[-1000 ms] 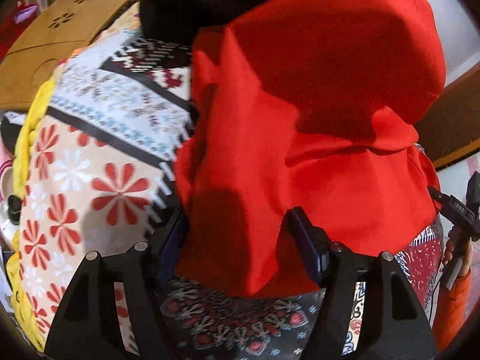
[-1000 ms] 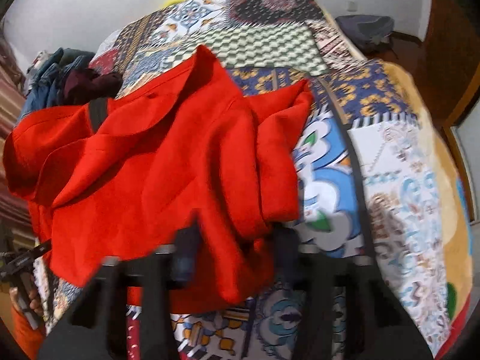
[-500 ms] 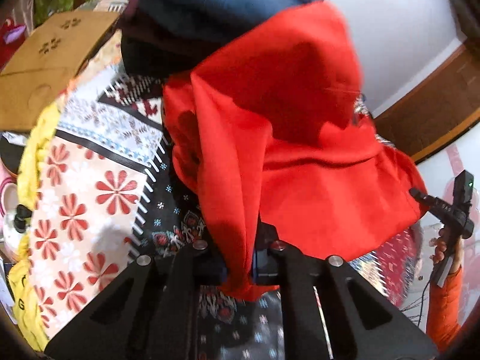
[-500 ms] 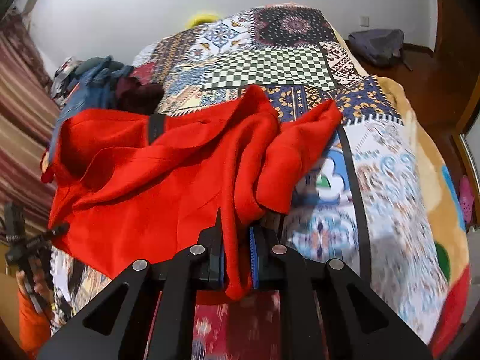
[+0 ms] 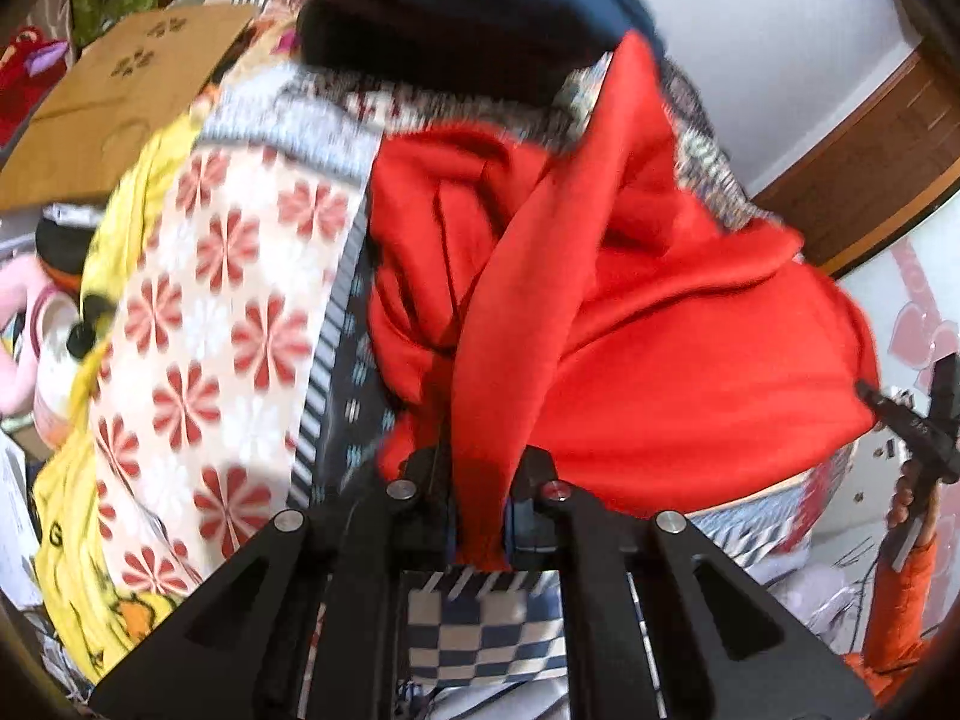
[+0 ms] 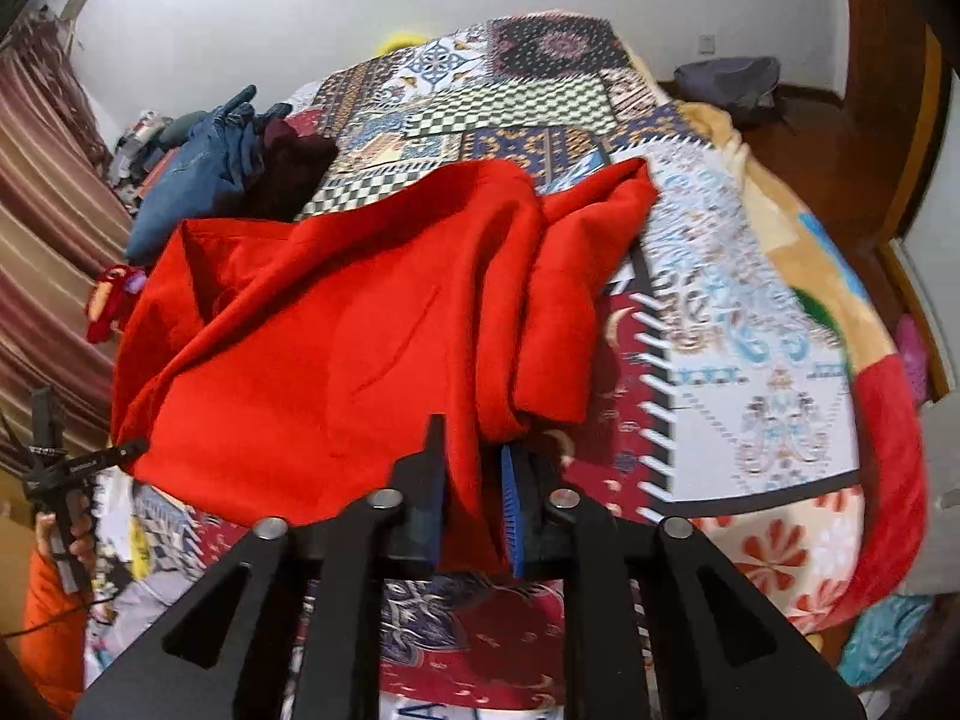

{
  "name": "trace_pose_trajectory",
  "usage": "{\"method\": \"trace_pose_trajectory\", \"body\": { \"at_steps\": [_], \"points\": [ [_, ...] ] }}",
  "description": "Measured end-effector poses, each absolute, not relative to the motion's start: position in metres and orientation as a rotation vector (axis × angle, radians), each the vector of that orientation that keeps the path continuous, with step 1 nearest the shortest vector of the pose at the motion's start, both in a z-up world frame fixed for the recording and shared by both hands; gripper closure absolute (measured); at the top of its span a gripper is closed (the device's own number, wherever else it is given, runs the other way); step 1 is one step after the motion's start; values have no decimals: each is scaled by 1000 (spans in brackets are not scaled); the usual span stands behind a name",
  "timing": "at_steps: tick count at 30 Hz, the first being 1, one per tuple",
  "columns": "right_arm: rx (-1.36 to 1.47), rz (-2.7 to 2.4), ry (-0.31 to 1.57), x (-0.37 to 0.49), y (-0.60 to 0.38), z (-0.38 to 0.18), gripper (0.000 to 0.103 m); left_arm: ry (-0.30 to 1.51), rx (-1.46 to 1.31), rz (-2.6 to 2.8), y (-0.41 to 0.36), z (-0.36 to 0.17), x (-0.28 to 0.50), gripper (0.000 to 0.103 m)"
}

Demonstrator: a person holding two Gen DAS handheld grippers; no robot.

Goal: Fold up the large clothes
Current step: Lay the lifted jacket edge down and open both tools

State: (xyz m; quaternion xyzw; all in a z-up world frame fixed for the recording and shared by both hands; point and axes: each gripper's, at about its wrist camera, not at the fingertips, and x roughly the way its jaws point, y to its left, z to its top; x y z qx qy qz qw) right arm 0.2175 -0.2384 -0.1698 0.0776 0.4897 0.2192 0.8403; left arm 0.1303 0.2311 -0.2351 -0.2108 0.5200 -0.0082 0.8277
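A large red garment [image 5: 660, 330] lies rumpled on a patchwork quilt [image 5: 228, 312] that covers a bed. In the left wrist view a fold of it runs down between the pads of my left gripper [image 5: 477, 468], which grips it; the jaws are opening slightly. In the right wrist view the red garment [image 6: 330, 330] spreads left, and another fold hangs between the blue pads of my right gripper [image 6: 474, 456]. Its jaws are also easing open, with the cloth still pinched. The garment's edge is raised off the quilt [image 6: 750, 330] between the two grippers.
A pile of dark blue and maroon clothes [image 6: 210, 168] sits at the bed's far left, also seen as a dark heap [image 5: 468, 18]. Cardboard [image 5: 120, 90] lies beside the bed. A backpack [image 6: 732, 78] rests on the floor. A striped curtain [image 6: 42, 210] hangs left. An orange sleeve [image 5: 900, 600] shows.
Both grippers have closed on folds of the red garment and pulled it back and slightly up. The cloth now stretches between them, and more quilt shows beyond it.
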Motion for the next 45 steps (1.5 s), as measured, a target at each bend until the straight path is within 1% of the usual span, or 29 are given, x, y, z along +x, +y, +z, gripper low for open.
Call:
{"method": "trace_pose_trajectory", "body": {
  "at_steps": [1, 2, 3, 4, 5, 6, 7, 8, 10, 13, 14, 15, 16, 17, 18, 19, 24, 26, 29, 32, 35, 37, 39, 45],
  "points": [
    [151, 457, 1035, 218, -239, -167, 81, 1121, -452, -16, 230, -242, 128, 88],
    [133, 445, 1035, 220, -240, -162, 78, 1126, -449, -8, 227, -245, 128, 81],
    [114, 428, 1027, 221, -241, -158, 77, 1128, -442, 6, 228, -245, 128, 72],
    [100, 414, 1018, 219, -243, -154, 75, 1127, -432, 23, 229, -244, 131, 68],
    [82, 400, 1005, 223, -245, -147, 71, 1125, -401, 62, 231, -240, 135, 60],
    [78, 392, 996, 224, -246, -143, 69, 1121, -380, 79, 230, -236, 136, 58],
    [74, 376, 980, 226, -247, -138, 64, 1111, -343, 102, 231, -230, 141, 58],
    [67, 363, 964, 226, -247, -135, 61, 1104, -329, 108, 232, -226, 146, 58],
    [42, 353, 926, 233, -244, -126, 59, 1090, -312, 113, 234, -217, 156, 58],
    [22, 378, 919, 254, -233, -119, 59, 1072, -268, 122, 233, -204, 180, 56],
    [2, 394, 925, 266, -225, -118, 57, 1071, -255, 122, 232, -200, 184, 51],
    [-15, 407, 925, 271, -220, -120, 55, 1070, -221, 122, 227, -197, 197, 44],
    [-37, 419, 928, 277, -213, -121, 47, 1074, -190, 122, 223, -197, 209, 38],
    [-71, 426, 939, 291, -203, -126, 43, 1085, -157, 123, 218, -199, 220, 26],
    [-94, 430, 953, 299, -198, -131, 43, 1092, -136, 119, 215, -200, 226, 13],
    [-108, 434, 967, 304, -193, -135, 43, 1102, -106, 107, 209, -203, 236, 11],
    [-177, 436, 1109, 340, -179, -178, 43, 1215, -10, 53, 190, -246, 286, 10],
    [-209, 412, 1127, 343, -181, -190, 43, 1206, 7, 55, 190, -248, 298, 9],
    [-194, 416, 1105, 342, -193, -195, 43, 1131, 11, 135, 210, -236, 313, 9],
    [-140, 397, 1104, 343, -204, -194, 42, 1085, -15, 303, 243, -231, 319, 9],
    [-79, 388, 1119, 345, -213, -194, 42, 1088, -44, 463, 277, -237, 314, 15],
    [-79, 375, 1119, 344, -211, -188, 42, 1104, -114, 443, 289, -239, 303, 15],
    [-96, 368, 1101, 343, -207, -178, 42, 1094, -153, 401, 289, -235, 290, 15],
    [-116, 456, 1030, 339, -178, -145, 40, 1028, -145, 259, 255, -203, 270, 15]
  ]
}}
